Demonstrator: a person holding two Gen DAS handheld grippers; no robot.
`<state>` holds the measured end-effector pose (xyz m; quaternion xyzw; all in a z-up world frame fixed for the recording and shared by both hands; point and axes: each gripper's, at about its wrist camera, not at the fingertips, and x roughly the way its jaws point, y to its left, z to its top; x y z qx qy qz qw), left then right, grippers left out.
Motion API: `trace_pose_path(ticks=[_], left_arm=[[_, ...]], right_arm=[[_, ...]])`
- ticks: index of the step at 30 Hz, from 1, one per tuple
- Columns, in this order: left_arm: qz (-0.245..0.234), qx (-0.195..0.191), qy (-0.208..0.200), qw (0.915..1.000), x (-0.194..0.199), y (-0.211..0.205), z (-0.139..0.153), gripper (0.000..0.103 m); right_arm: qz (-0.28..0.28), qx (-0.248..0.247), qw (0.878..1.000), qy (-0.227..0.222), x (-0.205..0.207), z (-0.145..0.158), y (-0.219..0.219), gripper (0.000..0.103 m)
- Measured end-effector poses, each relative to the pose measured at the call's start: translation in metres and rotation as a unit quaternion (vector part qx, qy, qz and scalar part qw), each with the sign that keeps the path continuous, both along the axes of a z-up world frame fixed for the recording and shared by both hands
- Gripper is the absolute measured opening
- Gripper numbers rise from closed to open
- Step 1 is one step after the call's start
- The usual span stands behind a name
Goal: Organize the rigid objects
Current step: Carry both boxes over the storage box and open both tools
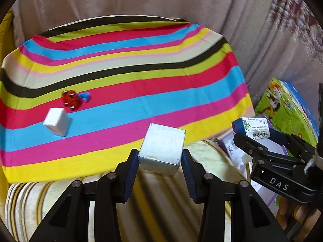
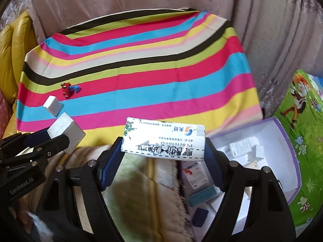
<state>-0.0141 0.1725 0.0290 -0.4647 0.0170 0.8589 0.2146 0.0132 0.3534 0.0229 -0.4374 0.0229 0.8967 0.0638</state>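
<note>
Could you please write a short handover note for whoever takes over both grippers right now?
Left gripper: shut on a plain white box, held above the near edge of the striped cloth.
Right gripper: shut on a printed medicine carton, held beside the open purple-edged box.
On the cloth: a small white box, a red toy car and a small blue piece next to it.
Done: both held boxes are picked up; the purple-edged box already holds several cartons.
Left: place the two held boxes, then probably the three things on the cloth.

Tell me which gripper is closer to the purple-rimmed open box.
Right. The right gripper, holding a printed carton, hangs beside the open box; the left gripper, holding a white box, is farther left.
</note>
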Motion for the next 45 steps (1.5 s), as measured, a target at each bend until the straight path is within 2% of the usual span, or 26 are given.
trace_pose_path(ticks=[17,24,31,34,36,41,45], left_arm=[[-0.107,-0.011,-0.020,0.9940,0.028,0.098,-0.004,0.044],[-0.145,-0.012,-0.038,0.9885,0.035,0.130,-0.010,0.044],[-0.185,0.006,-0.058,0.9810,0.042,0.152,-0.013,0.046],[-0.186,0.000,-0.058,0.9809,0.044,0.156,-0.014,0.056],[-0.179,0.005,-0.060,0.9820,0.043,0.153,-0.014,0.056],[-0.155,0.020,-0.074,0.9850,0.033,0.141,-0.015,0.057],[-0.141,0.027,-0.075,0.9868,0.029,0.131,-0.014,0.057]], right_arm=[[-0.086,-0.005,0.996,-0.016,0.044,-0.014,0.093,0.079],[-0.126,-0.003,0.992,-0.028,0.060,-0.020,0.129,0.079],[-0.145,0.012,0.989,-0.036,0.067,-0.018,0.139,0.080],[-0.144,0.006,0.989,-0.032,0.069,-0.017,0.139,0.081],[-0.145,0.002,0.989,-0.031,0.069,-0.017,0.140,0.084],[-0.137,0.003,0.990,-0.034,0.065,-0.018,0.137,0.085],[-0.127,-0.006,0.991,-0.033,0.064,-0.018,0.132,0.092]])
